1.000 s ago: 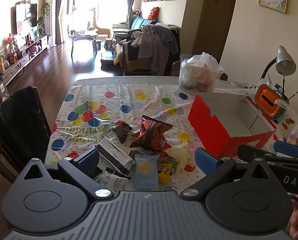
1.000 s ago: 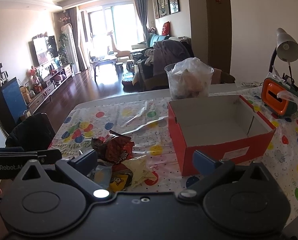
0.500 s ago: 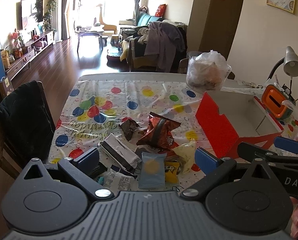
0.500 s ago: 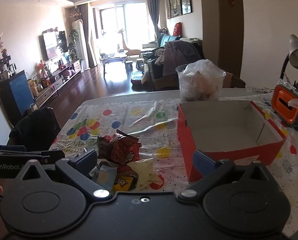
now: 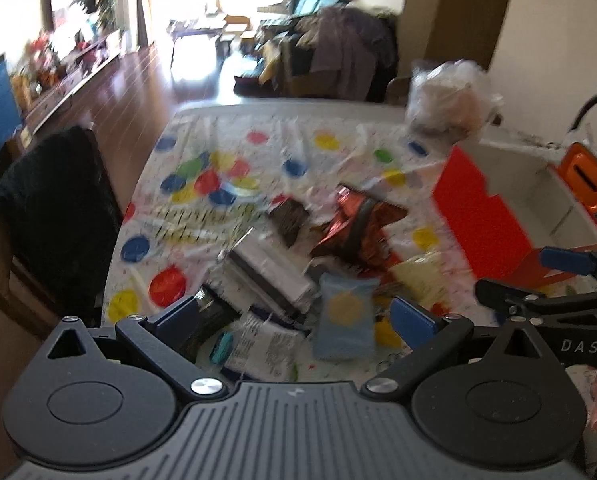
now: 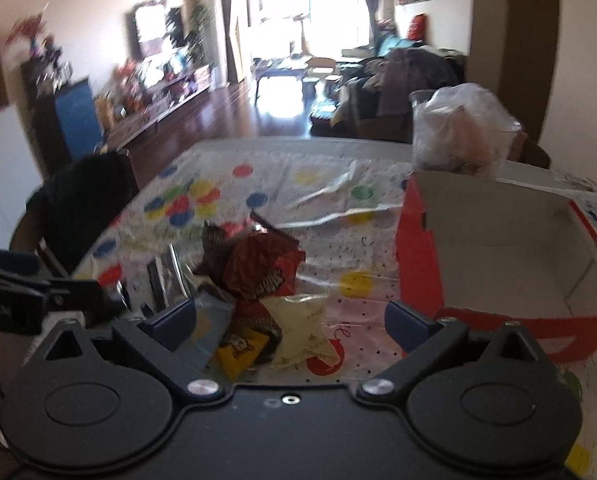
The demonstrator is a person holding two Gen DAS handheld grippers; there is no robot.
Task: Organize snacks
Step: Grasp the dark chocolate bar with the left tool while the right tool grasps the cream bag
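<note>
Both wrist views look low along the table (image 5: 258, 120), sharing the snack pile (image 5: 338, 248).

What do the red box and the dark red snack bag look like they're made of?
Red box: probably cardboard, red outside, plain matt whitish inside, with folded flaps and a cut slot. Dark red snack bag: likely foil or plastic film, crinkled and glossy with bright glints.

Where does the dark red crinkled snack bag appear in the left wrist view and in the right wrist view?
Left wrist view: the dark red snack bag lies right of centre, in the pile, left of the red box.
Right wrist view: the bag lies left of centre, above the pale yellow packet.
Shared landmark: the open red box, to the bag's right in both views.
</note>
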